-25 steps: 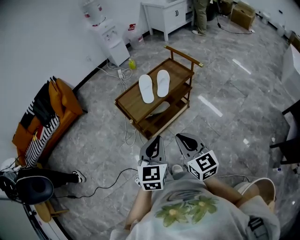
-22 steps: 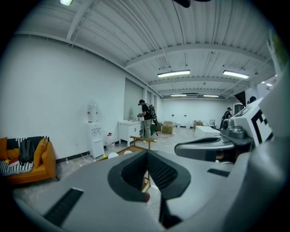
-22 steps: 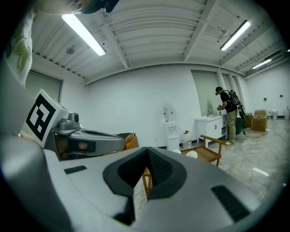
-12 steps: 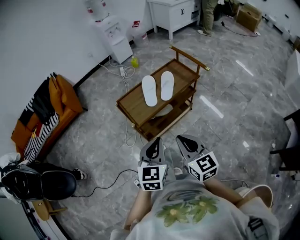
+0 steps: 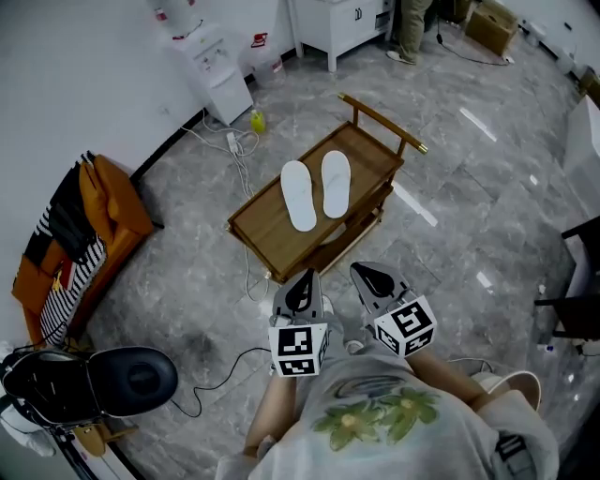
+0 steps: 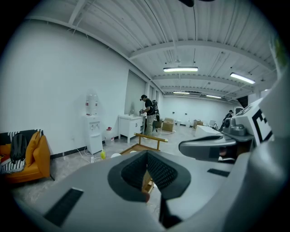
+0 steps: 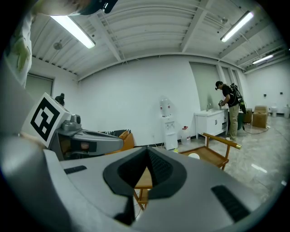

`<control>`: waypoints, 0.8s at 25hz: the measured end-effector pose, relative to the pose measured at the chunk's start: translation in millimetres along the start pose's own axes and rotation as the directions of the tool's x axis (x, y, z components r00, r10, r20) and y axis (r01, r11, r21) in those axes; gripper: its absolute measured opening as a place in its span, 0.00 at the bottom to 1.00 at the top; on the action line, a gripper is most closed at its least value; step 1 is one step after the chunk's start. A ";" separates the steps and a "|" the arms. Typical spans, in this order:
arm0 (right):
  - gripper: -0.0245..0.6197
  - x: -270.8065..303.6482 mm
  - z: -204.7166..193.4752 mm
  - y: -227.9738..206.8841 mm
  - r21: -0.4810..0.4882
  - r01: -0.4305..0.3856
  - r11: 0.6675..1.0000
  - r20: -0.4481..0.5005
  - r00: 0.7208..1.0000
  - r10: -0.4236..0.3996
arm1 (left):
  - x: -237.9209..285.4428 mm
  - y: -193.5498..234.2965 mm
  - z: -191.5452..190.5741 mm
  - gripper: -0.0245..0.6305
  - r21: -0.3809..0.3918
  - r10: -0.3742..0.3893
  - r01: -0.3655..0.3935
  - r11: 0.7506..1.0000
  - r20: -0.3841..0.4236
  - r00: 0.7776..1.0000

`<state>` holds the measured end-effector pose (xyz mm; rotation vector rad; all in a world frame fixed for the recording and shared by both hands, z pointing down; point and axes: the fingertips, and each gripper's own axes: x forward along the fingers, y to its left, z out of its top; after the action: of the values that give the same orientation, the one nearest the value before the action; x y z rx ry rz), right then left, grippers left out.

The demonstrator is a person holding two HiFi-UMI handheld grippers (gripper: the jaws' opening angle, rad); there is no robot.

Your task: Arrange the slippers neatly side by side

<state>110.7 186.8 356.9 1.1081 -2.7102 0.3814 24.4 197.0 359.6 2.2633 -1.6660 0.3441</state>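
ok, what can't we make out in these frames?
- Cart's lower shelf, head view: mostly covered by the top shelf; contents unclear.
- Slippers, left gripper view: only a white edge shows past the left claw.
- Right gripper view: one slipper tip beside the right claw.
- Standing person, head view: cut by top edge.

No words or numbers can be read anywhere. The left cube (image 5: 298,349) on the left claw (image 5: 305,279) and the right cube (image 5: 405,325) on the right claw (image 5: 366,274) bear only black-and-white square patterns. A red label (image 5: 259,40) far ahead of both claws is too small to read.
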 end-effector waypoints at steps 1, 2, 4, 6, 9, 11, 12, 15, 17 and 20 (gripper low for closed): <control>0.05 8.0 2.1 -2.9 0.001 0.001 1.000 -0.001 1.000 -0.001 | 5.8 5.5 2.4 0.06 0.000 -0.002 0.002 1.000 -0.001 1.000; 0.05 15.9 4.6 -5.3 0.003 0.002 1.000 -0.002 1.000 -0.002 | 11.1 11.2 4.9 0.06 0.000 -0.003 0.003 1.000 -0.003 1.000; 0.05 30.3 10.1 -8.7 0.010 0.002 1.000 -0.005 1.000 -0.002 | 19.9 22.0 10.3 0.06 -0.006 -0.004 0.004 1.000 -0.006 1.000; 0.05 41.9 14.2 -10.0 0.016 0.001 1.000 -0.008 1.000 -0.001 | 26.1 30.9 13.9 0.06 -0.012 -0.006 0.006 1.000 -0.010 1.000; 0.05 55.5 17.6 -11.3 0.022 0.002 1.000 -0.010 1.000 -0.002 | 36.4 42.8 14.1 0.06 -0.004 -0.011 0.011 1.000 -0.025 1.000; 0.05 63.0 17.9 -13.8 0.027 0.009 1.000 -0.015 1.000 -0.009 | 42.7 49.6 15.8 0.06 0.001 -0.016 0.016 1.000 -0.027 1.000; 0.05 66.7 17.5 -15.5 0.030 0.014 0.999 -0.020 1.000 -0.013 | 45.2 52.3 17.9 0.06 0.000 -0.021 0.021 1.000 -0.024 0.999; 0.05 78.2 15.8 -20.3 0.039 0.031 0.999 -0.038 0.999 -0.029 | 52.6 59.5 23.1 0.06 0.000 -0.041 0.041 0.999 -0.021 0.999; 0.05 85.1 15.8 -21.1 0.045 0.038 0.998 -0.044 0.998 -0.036 | 57.9 64.9 23.4 0.06 0.008 -0.051 0.052 0.999 -0.026 0.998; 0.05 91.9 16.7 -20.5 0.046 0.045 0.998 -0.041 0.998 -0.043 | 62.3 71.5 22.8 0.06 0.006 -0.063 0.063 0.998 -0.025 0.998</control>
<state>59.3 107.1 369.1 1.1577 -2.6500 0.4570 -25.3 113.6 369.1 2.3010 -1.5801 0.3617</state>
